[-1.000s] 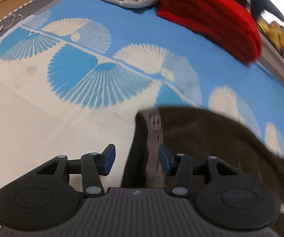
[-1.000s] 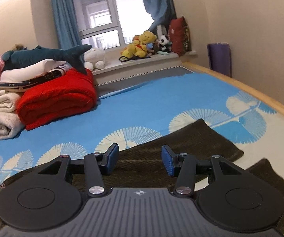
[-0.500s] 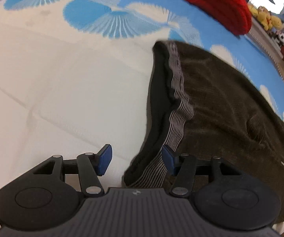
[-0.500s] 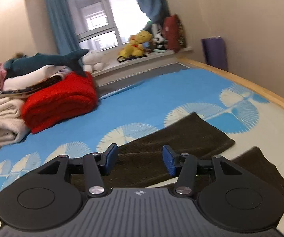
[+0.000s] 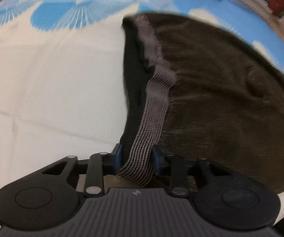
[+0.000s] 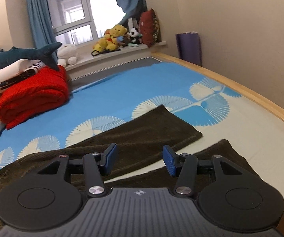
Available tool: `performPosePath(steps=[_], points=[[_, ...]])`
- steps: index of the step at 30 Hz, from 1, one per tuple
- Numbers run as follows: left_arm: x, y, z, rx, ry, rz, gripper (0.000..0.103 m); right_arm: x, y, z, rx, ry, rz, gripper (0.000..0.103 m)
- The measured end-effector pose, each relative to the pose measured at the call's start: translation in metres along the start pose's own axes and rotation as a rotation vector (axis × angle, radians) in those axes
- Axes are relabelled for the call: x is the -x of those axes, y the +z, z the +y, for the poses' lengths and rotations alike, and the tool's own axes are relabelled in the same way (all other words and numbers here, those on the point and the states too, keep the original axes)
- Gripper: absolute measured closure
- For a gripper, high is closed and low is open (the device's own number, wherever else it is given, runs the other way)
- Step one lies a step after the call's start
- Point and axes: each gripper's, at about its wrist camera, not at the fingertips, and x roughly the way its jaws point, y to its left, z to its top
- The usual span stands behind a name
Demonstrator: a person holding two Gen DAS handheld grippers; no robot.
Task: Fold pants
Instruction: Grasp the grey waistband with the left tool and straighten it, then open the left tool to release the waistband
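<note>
So the left gripper (image 5: 137,159) is pointing steeply down at the bed and its jaws are closing right now, with the striped grey waistband (image 5: 153,106) of the pants (image 5: 221,98) sitting between the blue pads. It's looking like the pads are just about touching the band on both sides, but the shot is blurry, so I'm not calling it a firm pinch. Left of that gripper the white part of the bedsheet (image 5: 53,79) is lying bare, and the dark brown pants are spreading out ahead of it and off to its right, waist end nearest the fingers.

The right gripper (image 6: 140,161) is hovering lower-angled over the leg end, jaws standing roughly half open with nothing between them. Just past its fingertips the two pant legs (image 6: 142,130) are lying flat and splitting apart, one leg running ahead and the other trailing under its right finger. Further ahead to its left a red blanket (image 6: 33,96) is sitting rolled up with a plush shark (image 6: 23,56) resting on the pile, and straight ahead stuffed toys (image 6: 112,39) are lining the windowsill
</note>
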Motion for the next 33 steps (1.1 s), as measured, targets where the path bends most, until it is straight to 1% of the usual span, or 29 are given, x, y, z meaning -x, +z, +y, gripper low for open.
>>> performPosePath(steps=[2,3,4,6,8,9,10,11,12,13,14,15,17,18,19,20,21,22,23,24,25,27,29,31,33], points=[[0.025,-0.001,-0.002,-0.006,-0.047,-0.077,0.075,0.0,-0.001,-0.003,-0.002,-0.005,0.002,0.051],[0.038,-0.003,0.0,0.009,-0.075,-0.115,0.075,0.001,-0.001,-0.003,-0.004,-0.005,0.003,0.051],[0.047,-0.005,0.004,0.033,-0.102,-0.138,0.075,0.0,-0.001,-0.003,-0.005,-0.003,0.004,0.051],[0.055,-0.009,0.009,0.062,-0.126,-0.143,0.075,0.0,-0.001,-0.002,0.002,0.002,0.005,0.051],[0.051,-0.01,0.011,0.068,-0.104,-0.107,0.074,-0.002,-0.001,0.0,0.016,0.006,0.009,0.051],[0.044,-0.011,0.012,0.068,-0.078,-0.066,0.072,-0.003,-0.001,0.002,0.025,0.008,0.012,0.051],[0.039,-0.011,0.013,0.066,-0.053,-0.03,0.066,-0.004,-0.001,0.003,0.033,0.01,0.013,0.051],[0.033,-0.012,0.012,0.063,-0.016,0.002,0.066,-0.004,-0.001,0.005,0.042,0.013,0.014,0.051],[0.032,-0.013,0.011,0.047,0.039,0.001,0.069,-0.004,-0.002,0.007,0.05,0.015,0.015,0.051],[0.036,-0.012,0.006,0.014,0.087,-0.033,0.069,-0.004,-0.002,0.009,0.055,0.017,0.016,0.051],[0.041,-0.012,0.0,-0.016,0.089,-0.07,0.069,-0.005,-0.002,0.01,0.059,0.02,0.016,0.051],[0.045,-0.011,-0.004,-0.03,0.06,-0.096,0.069,-0.004,-0.002,0.012,0.06,0.024,0.017,0.051],[0.049,-0.012,-0.013,-0.054,-0.04,-0.108,0.069,-0.005,-0.002,0.014,0.062,0.031,0.019,0.051],[0.047,-0.013,-0.021,-0.084,-0.08,-0.095,0.069,-0.005,-0.002,0.015,0.065,0.033,0.02,0.051],[0.042,-0.015,-0.028,-0.124,-0.096,-0.074,0.069,-0.006,-0.002,0.016,0.07,0.036,0.022,0.051],[0.037,-0.017,-0.034,-0.161,-0.093,-0.05,0.069,-0.006,-0.002,0.018,0.077,0.038,0.023,0.051],[0.028,-0.019,-0.041,-0.2,-0.078,-0.011,0.069,-0.006,-0.003,0.019,0.086,0.04,0.025,0.051],[0.016,-0.022,-0.045,-0.231,-0.047,0.042,0.069,-0.006,-0.003,0.021,0.092,0.042,0.025,0.05],[0.005,-0.026,-0.047,-0.247,-0.005,0.095,0.069,-0.007,-0.003,0.022,0.097,0.044,0.025,0.05],[-0.005,-0.029,-0.047,-0.253,0.02,0.142,0.071,-0.007,-0.003,0.023,0.103,0.046,0.026,0.05],[-0.006,-0.028,-0.049,-0.252,0.019,0.143,0.071,-0.007,-0.003,0.024,0.109,0.048,0.027,0.05],[0.003,-0.025,-0.052,-0.228,-0.017,0.106,0.07,-0.008,-0.003,0.026,0.119,0.052,0.029,0.05],[0.017,-0.023,-0.055,-0.216,-0.056,0.044,0.068,-0.009,-0.004,0.027,0.124,0.051,0.034,0.05],[0.031,-0.023,-0.062,-0.23,-0.067,-0.013,0.06,-0.01,-0.005,0.027,0.131,0.05,0.039,0.05],[0.039,-0.024,-0.065,-0.241,-0.079,-0.047,0.058,-0.011,-0.005,0.028,0.141,0.049,0.045,0.049]])
